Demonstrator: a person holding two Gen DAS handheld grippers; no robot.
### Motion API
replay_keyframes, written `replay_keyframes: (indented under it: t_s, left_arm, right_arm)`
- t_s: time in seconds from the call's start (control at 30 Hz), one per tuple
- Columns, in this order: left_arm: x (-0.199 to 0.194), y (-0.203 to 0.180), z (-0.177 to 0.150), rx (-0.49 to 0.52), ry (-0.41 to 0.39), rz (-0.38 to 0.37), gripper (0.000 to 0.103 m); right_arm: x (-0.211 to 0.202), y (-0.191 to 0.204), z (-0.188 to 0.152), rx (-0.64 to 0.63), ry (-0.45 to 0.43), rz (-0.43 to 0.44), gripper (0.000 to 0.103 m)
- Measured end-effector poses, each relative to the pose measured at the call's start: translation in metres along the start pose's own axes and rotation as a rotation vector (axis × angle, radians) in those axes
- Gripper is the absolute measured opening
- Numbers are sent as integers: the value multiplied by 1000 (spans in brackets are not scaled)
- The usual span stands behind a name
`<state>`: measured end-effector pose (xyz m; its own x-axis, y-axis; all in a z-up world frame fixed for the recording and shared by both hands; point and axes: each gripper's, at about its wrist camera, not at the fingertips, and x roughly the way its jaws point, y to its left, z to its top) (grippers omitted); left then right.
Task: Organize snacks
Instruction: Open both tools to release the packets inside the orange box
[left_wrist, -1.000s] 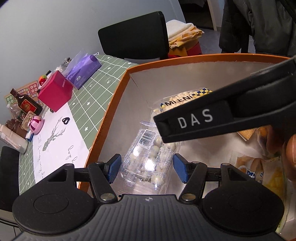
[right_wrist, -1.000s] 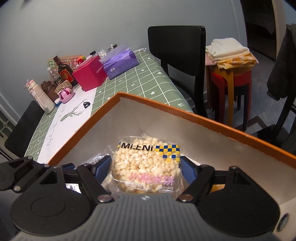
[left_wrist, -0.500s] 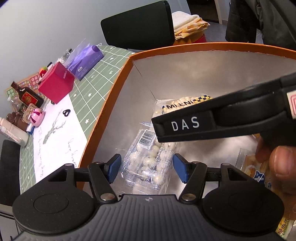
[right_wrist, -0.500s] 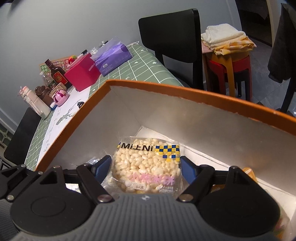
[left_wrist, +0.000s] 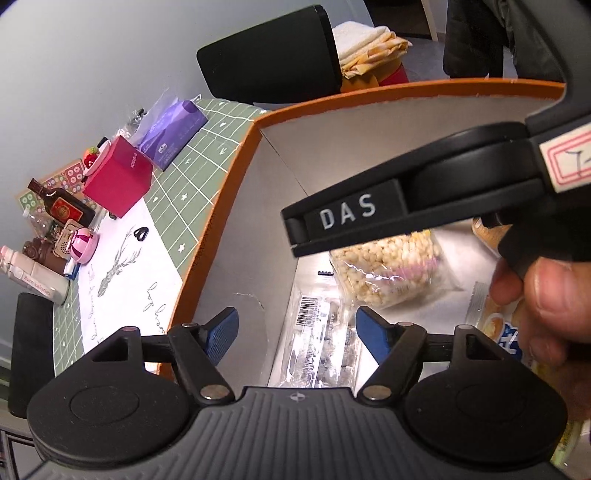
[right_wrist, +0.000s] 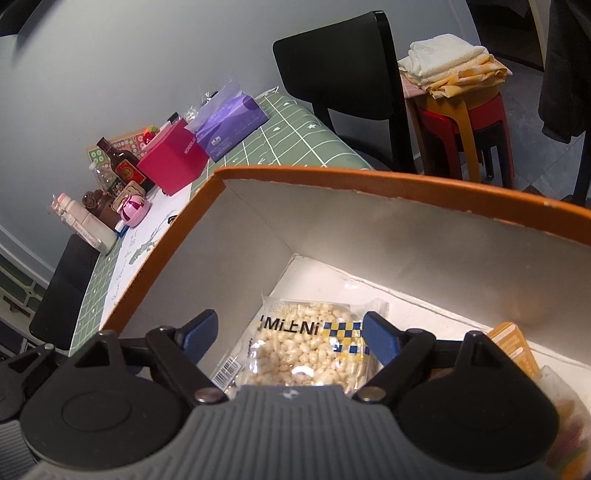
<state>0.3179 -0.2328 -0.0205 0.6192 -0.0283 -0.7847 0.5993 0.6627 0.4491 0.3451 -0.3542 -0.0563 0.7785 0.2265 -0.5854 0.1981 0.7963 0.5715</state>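
The box (right_wrist: 388, 181) has an orange rim and pale inner walls, and stands on the green gridded table (right_wrist: 291, 133). Both grippers hang over its open top, looking down into one corner.

The right gripper (right_wrist: 290, 334) has its jaws spread wide and holds nothing. The puffed-rice pack (right_wrist: 306, 347) lies flat on the box floor below, showing between the two blue pads; whether either pad touches it cannot be told. Bare white floor runs between the pack and the far wall. An orange packet (right_wrist: 513, 349) lies to the right, near the same wall.

The left gripper (left_wrist: 295, 332) is also wide open and empty. It sits close to the box's left wall: its left pad lines up with the rim (left_wrist: 221, 206), its right pad is over the box interior. Beneath it a clear tray (left_wrist: 321, 347) with a barcode label lies along the base of that wall, just beside the puffed-rice pack. In the left view the body of the right gripper crosses overhead, with the right hand (left_wrist: 543, 314) on its handle, above a blue-and-yellow packet (left_wrist: 495, 325).

Outside the box, a pink box (left_wrist: 118, 181), purple tissue pack (left_wrist: 173, 133) and bottle (left_wrist: 62, 210) crowd the table's far end.
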Motion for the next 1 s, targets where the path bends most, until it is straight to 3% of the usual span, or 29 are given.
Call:
replay_keyframes:
  t_s: [0.27, 0.57, 0.8, 1.0]
  left_arm:
    - [-23, 25, -5, -66, -45, 2, 85]
    - [-53, 56, -22, -159, -111, 22, 85]
    - [-78, 86, -57, -285, -172, 7, 85]
    - [-98, 109, -103, -423, -214, -48, 85]
  right_arm:
    - [-14, 4, 0, -2, -71, 20, 84]
    - [-50, 33, 2, -90, -140, 44, 84]
    - [-85, 57, -14, -166, -179, 83, 84]
    - [-106, 76, -44, -207, -184, 132, 84]
